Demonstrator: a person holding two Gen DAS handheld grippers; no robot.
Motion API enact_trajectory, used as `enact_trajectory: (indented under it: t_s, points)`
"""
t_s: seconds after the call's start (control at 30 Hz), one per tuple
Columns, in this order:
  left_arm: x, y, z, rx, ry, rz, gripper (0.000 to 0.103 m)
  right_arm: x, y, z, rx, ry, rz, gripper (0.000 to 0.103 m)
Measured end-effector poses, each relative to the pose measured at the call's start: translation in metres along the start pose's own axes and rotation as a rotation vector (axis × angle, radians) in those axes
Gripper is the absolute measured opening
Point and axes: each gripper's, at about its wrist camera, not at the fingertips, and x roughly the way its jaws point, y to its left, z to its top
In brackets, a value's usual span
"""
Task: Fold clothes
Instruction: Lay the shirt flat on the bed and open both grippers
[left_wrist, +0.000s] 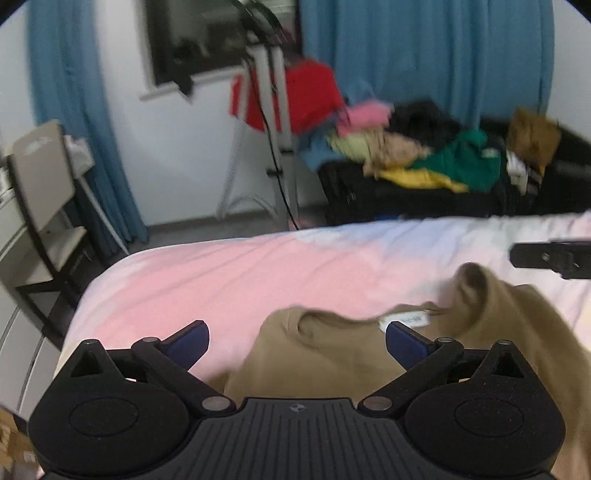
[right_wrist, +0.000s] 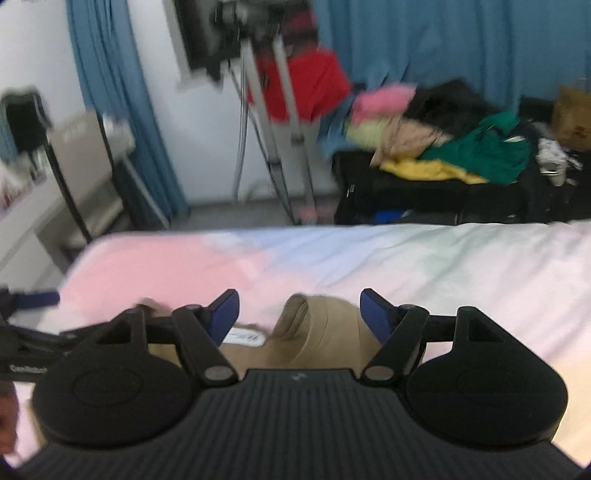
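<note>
Tan shirt (left_wrist: 332, 354) lies rumpled on bed (left_wrist: 221, 273), collar and label toward far edge. Your left gripper (left_wrist: 297, 338) and right gripper (right_wrist: 299, 314) both wide, holding nothing. Fabric looks soft, light, limp; likely sags. Pinch shoulder seams beside collar.

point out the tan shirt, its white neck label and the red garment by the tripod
tan shirt (left_wrist: 332, 354): left wrist view, on its flat body.
white neck label (left_wrist: 406, 319): left wrist view, label's middle.
red garment (right_wrist: 314, 86): right wrist view, its front.

Soft even indoor light, motion blur, fisheye-curved dark corners
</note>
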Motion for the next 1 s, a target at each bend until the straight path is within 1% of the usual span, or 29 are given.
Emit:
enact_trajectory:
  t_s: [0.1,0.23,0.33,0.4,0.5,0.53,0.57,0.6,0.63,0.7,0.8,0.87,0.93,1.0]
  points:
    - [-0.070,-0.008,-0.032,-0.040,-0.064,0.012,0.103,-0.058,-0.005,-0.033,0.036,-0.079,-0.022,0.074]
    - [-0.160,-0.014,-0.079,-0.090,-0.144,0.021,0.103,-0.146,-0.001,-0.086,0.013,-0.177,-0.032,0.074]
    - [-0.221,-0.021,-0.126,-0.052,-0.193,0.039,0.103,-0.206,0.000,-0.123,0.034,-0.203,0.002,0.074]
    - [-0.254,-0.024,-0.161,-0.037,-0.219,0.050,0.103,-0.247,0.002,-0.151,0.025,-0.208,0.016,0.074]
    - [-0.283,-0.020,-0.203,-0.058,-0.203,0.060,0.103,-0.292,-0.002,-0.188,0.020,-0.218,0.008,0.074]
    - [-0.290,-0.019,-0.214,-0.062,-0.201,0.066,0.103,-0.305,-0.003,-0.198,0.022,-0.220,0.009,0.076]
    - [-0.298,-0.017,-0.226,-0.065,-0.200,0.073,0.103,-0.312,-0.005,-0.205,0.028,-0.223,0.019,0.086]
    - [-0.300,-0.014,-0.232,-0.072,-0.182,0.082,0.103,-0.317,-0.007,-0.210,0.031,-0.226,0.036,0.088]
    - [-0.301,-0.011,-0.237,-0.080,-0.158,0.092,0.103,-0.320,-0.009,-0.214,0.039,-0.228,0.053,0.088]
    - [-0.296,0.002,-0.242,-0.128,-0.111,0.092,0.103,-0.319,-0.015,-0.220,0.080,-0.221,0.073,0.088]
    - [-0.278,0.029,-0.239,-0.245,-0.070,0.091,0.103,-0.313,-0.020,-0.227,0.132,-0.203,0.073,0.088]
    - [-0.264,0.052,-0.236,-0.344,-0.044,0.100,0.102,-0.308,-0.023,-0.230,0.145,-0.201,0.065,0.088]
    - [-0.242,0.076,-0.231,-0.447,-0.016,0.112,0.099,-0.304,-0.024,-0.235,0.155,-0.196,0.060,0.088]
    - [-0.220,0.098,-0.226,-0.523,-0.010,0.120,0.097,-0.300,-0.025,-0.239,0.167,-0.188,0.067,0.088]
